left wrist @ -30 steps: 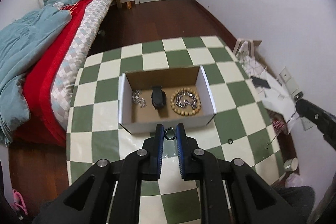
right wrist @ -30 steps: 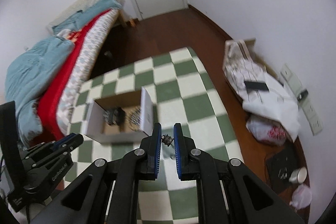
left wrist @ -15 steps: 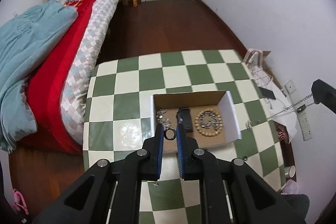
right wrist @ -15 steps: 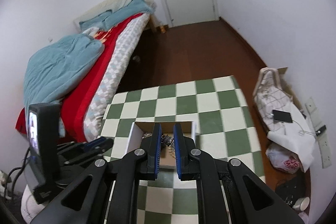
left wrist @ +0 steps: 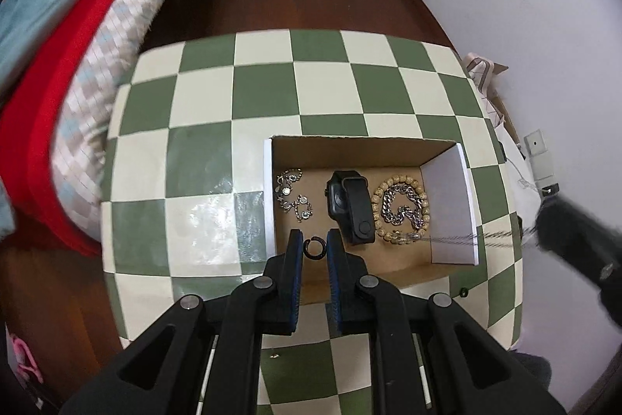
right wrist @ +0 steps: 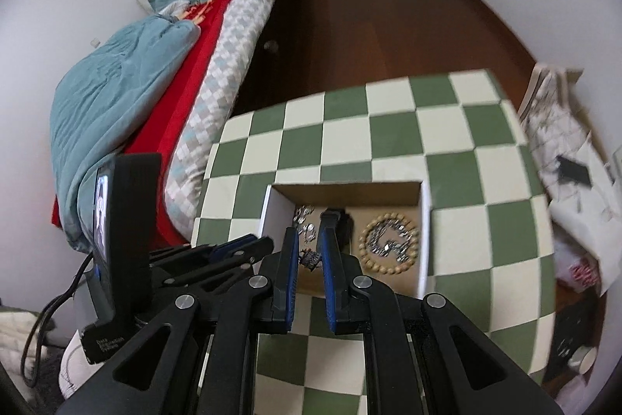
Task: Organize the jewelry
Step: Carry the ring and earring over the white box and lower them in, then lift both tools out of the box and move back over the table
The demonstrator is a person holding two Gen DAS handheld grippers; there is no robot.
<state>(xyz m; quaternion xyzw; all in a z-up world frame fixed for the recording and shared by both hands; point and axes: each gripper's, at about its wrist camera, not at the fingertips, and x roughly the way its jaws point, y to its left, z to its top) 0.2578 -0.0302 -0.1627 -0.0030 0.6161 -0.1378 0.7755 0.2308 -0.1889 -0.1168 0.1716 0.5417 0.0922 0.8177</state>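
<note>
Left wrist view looks steeply down along the left gripper (left wrist: 315, 248), whose two blue-lined fingers (left wrist: 295, 259) point forward over the near edge of an open cardboard box (left wrist: 363, 148) on a green-and-cream checked table (left wrist: 202, 158). The jaws stand at a narrow gap and pinch a small dark open ring (left wrist: 314, 247) between their tips, held above the box's near left part. Inside the box lie a thin silver chain (left wrist: 292, 195) at the left, a black smartwatch (left wrist: 350, 207) in the middle and a wooden bead bracelet (left wrist: 400, 207) with a heavy silver link chain (left wrist: 400, 205) coiled inside it at the right. From the right edge the dark, blurred body of the right gripper (left wrist: 575, 240) reaches in, and a fine chain (left wrist: 455, 238) stretches from it across the box's right wall toward the beads. A tiny dark ring (left wrist: 462, 292) lies on the table just outside the box's near right corner.

Right wrist view shows the right gripper (right wrist: 309, 257) tilted down over the box's (right wrist: 425, 232) near left part, jaws close together and clamping a small dark, glittering piece of jewelry (right wrist: 310, 258); its exact kind is too blurred to tell. The watch (right wrist: 342, 224) and bead bracelet (right wrist: 390, 244) lie beyond the tips. At the left, the left gripper's black body (right wrist: 217, 255) lies nearly level, with an upright screen module (right wrist: 116, 220) behind it.
</note>
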